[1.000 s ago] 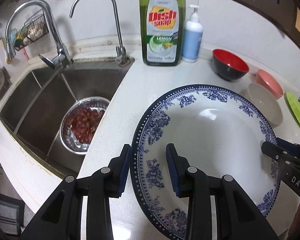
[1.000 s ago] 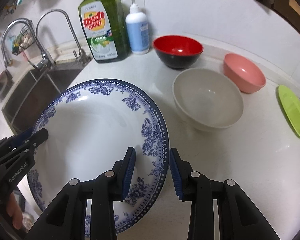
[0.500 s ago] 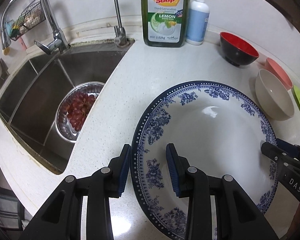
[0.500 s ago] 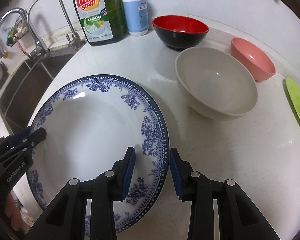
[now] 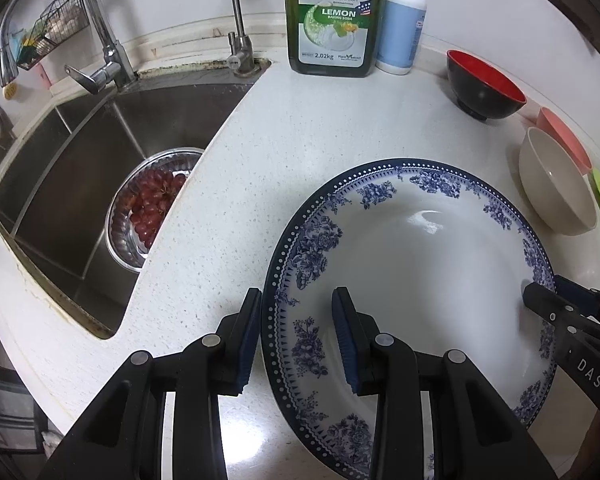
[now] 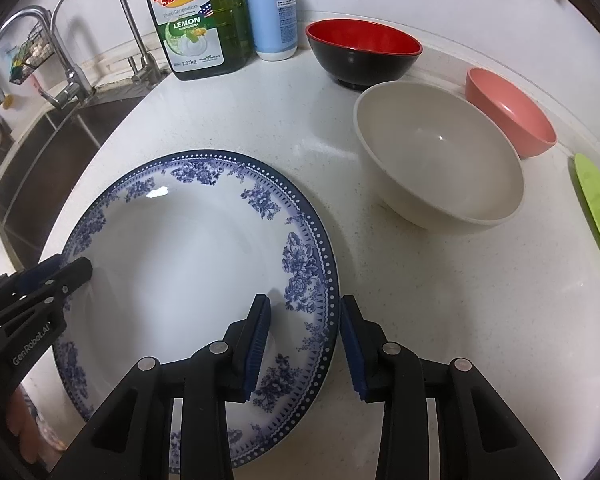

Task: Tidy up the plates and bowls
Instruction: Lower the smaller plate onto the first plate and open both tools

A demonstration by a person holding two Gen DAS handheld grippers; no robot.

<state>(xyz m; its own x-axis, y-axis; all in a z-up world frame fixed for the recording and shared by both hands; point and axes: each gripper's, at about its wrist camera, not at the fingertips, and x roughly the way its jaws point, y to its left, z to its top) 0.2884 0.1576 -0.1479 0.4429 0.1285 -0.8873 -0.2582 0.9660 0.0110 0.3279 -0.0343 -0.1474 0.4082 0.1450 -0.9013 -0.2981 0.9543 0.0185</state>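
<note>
My left gripper and right gripper straddle opposite rims of the plate, jaws apart; I should move both level together.

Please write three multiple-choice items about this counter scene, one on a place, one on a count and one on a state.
1. Where does the metal bowl of grapes sit?
A. in the sink
B. beside the dish soap
C. on the plate

2. How many bowls stand on the counter?
A. one
B. three
C. five

3. How do the two grippers stand to the blue-and-white plate?
A. both far away from it
B. one finger either side of its rim, on opposite sides
C. both inside a bowl

Answers:
1 A: the bowl of grapes lies in the sink.
2 B: red-and-black bowl, beige bowl, pink bowl.
3 B: left gripper and right gripper each straddle the rim of the plate.
</note>
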